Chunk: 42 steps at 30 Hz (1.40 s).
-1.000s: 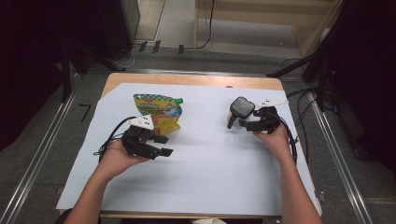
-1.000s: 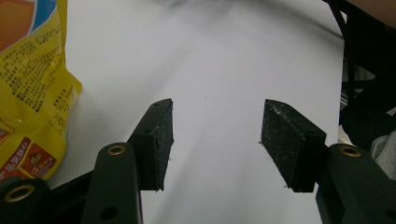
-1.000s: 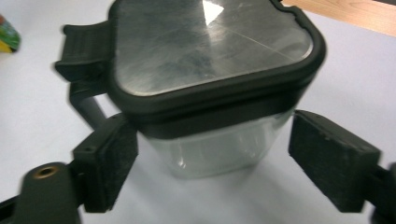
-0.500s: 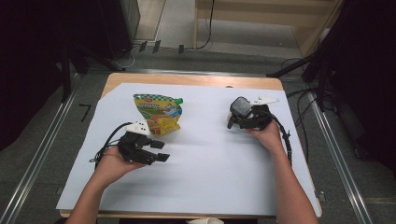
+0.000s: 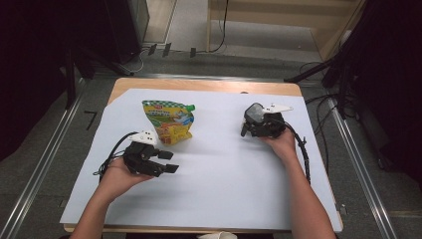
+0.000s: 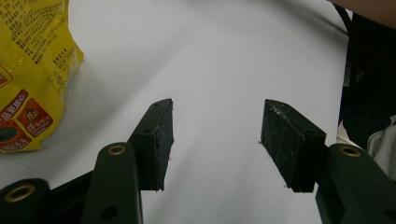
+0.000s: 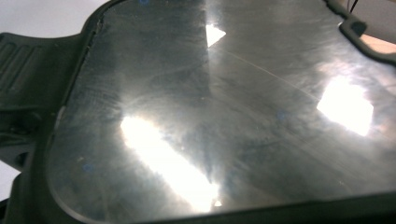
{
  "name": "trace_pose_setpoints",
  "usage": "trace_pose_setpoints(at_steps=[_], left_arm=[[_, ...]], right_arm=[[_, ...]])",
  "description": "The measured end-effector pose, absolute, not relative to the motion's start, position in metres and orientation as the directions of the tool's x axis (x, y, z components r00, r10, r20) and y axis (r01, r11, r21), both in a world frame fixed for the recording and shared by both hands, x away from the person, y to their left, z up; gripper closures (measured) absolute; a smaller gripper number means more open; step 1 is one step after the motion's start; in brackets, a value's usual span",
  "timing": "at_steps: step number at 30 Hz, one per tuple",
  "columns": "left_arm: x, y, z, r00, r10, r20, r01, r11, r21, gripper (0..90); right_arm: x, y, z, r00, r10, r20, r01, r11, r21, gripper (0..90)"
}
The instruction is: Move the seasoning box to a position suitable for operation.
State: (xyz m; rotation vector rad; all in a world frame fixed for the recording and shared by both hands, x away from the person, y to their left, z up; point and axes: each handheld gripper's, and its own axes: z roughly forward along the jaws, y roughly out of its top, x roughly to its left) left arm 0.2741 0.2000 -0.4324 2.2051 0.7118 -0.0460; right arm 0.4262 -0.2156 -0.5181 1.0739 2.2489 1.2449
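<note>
**Yellow snack bag lies flat while two hand-held grippers rest on white sheet**

Yellow and green, the snack bag (image 5: 168, 121) lies flat on the white sheet (image 5: 219, 189) that covers the wooden tabletop (image 5: 199, 85), toward the far left part of it. In the left gripper view the bag's (image 6: 32, 74) yellow lower corner, printed with small text, sits at the left edge, apart from the jaws.

The left hand-held gripper (image 5: 166, 162) sits near the bag's near edge — just below it in the high view — held in the person's left hand (image 5: 117, 174), with its jaws pointing to the right across the sheet. In its own view the left hand-held gripper (image 6: 215, 140) has its two black pads spread wide, with bare white sheet between them and nothing gripped.

The right hand-held gripper (image 5: 246, 127) rests at the far right part of the sheet, well apart from the bag, held in the right hand (image 5: 281, 142). A dark, rounded object (image 5: 255, 113) with a glossy face sits at its front. In the right gripper view that glossy dark surface (image 7: 219, 116) (scratched, with bright glare patches) lies close to the lens — whether the jaws are spread or pressed together I cannot tell.
</note>
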Motion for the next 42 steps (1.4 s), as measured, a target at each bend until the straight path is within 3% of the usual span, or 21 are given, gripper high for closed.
trace_pose_setpoints(at_steps=[18, 42], left_arm=[[0.279, 0.195, -0.434, 0.842, 0.459, -0.282, 0.510, -0.511, 0.692, 45.0], [0.291, 0.177, -0.436, 0.855, 0.406, -0.323, 0.506, -0.516, 0.691, 45.4]], right_arm=[[0.416, -0.218, -0.510, -0.650, 0.757, 0.063, 0.457, 0.324, 0.828, 15.4], [0.367, -0.216, -0.493, -0.695, 0.716, 0.063, 0.432, 0.346, 0.833, 15.7]])
